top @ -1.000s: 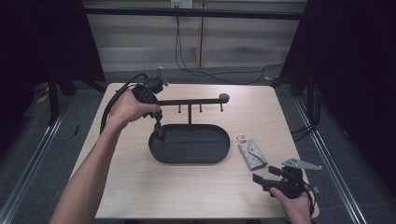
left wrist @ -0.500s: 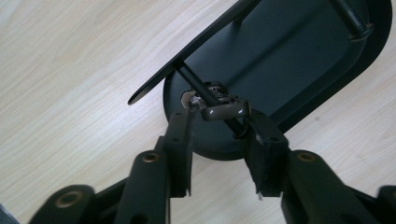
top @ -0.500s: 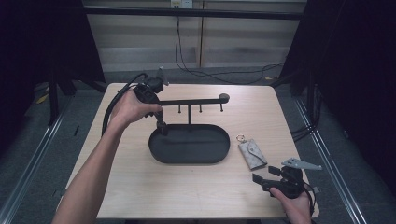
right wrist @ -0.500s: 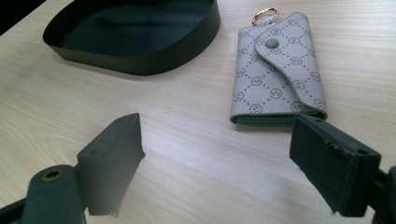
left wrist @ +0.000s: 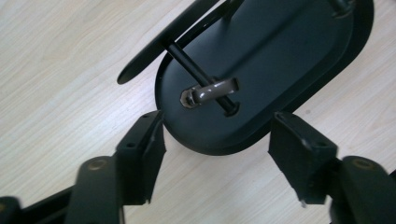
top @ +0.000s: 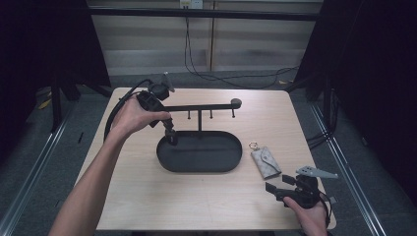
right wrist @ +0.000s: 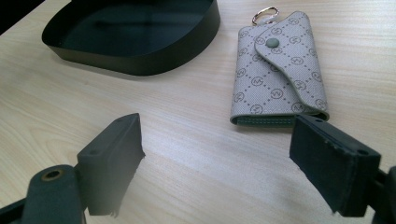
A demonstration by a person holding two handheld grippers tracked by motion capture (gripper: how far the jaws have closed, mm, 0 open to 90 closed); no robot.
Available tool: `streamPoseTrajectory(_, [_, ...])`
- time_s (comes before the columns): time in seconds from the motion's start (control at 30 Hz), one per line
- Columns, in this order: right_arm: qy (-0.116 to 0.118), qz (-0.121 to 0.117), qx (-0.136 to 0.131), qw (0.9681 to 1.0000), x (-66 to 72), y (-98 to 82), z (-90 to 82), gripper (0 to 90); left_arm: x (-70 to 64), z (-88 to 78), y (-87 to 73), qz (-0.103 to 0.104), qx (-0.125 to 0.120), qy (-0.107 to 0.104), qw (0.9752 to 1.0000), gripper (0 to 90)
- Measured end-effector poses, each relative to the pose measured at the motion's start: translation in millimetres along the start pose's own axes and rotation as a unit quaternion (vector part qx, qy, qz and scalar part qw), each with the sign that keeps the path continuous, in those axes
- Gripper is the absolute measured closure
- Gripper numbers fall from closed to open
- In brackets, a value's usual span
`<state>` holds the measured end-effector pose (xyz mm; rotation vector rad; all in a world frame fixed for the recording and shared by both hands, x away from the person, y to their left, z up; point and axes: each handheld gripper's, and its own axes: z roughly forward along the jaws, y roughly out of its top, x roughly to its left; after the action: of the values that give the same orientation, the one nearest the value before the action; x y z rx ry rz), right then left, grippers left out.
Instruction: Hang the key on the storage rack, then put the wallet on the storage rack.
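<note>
- The left gripper (top: 169, 132) hangs above the left end of the black oval tray (top: 231, 162), which sits mid-tabletop under a T-shaped hook stand (top: 199, 107).
- Its fingers (left wrist: 140, 154) have just been opening and now stand apart with nothing between them. In the left gripper view a small brownish hook-like piece (left wrist: 210, 91) hangs at a peg above the tray's floor, clear of both fingers.
- Against the high view of a second ago, the hand sits at much the same spot by the stand's left end. The spread of the fingers is the one real change, which I read as a release: that piece looks delivered.
- The right gripper (top: 279, 189) rests near the tabletop's front right corner, fingers (right wrist: 112, 154) released and empty.
- The grey patterned key pouch (right wrist: 280, 70), ring at its far end, lies flat just ahead of the right gripper, between the tray and the right edge, untouched; it is probably next to be picked up.
</note>
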<state>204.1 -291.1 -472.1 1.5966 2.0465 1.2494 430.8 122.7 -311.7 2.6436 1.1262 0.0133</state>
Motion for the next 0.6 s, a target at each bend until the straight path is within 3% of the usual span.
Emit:
streamPoseTrajectory(0.4, [0.000,-0.001,-0.001,1.0000,-0.1,-0.4,-0.8,16.7,0.9,-4.6,-23.8,0.002,-0.043,-0.005,0.9991,23.6])
streamPoseTrajectory(0.5, [-0.001,-0.002,-0.001,1.0000,0.3,-0.4,-0.6,16.7,2.2,0.3,-31.2,0.003,-0.043,0.011,0.9990,24.0])
streamPoseTrajectory(0.6, [-0.001,-0.001,-0.001,1.0000,-0.3,-0.4,-0.3,16.8,6.6,5.4,-38.9,-0.001,-0.041,-0.002,0.9992,23.4])
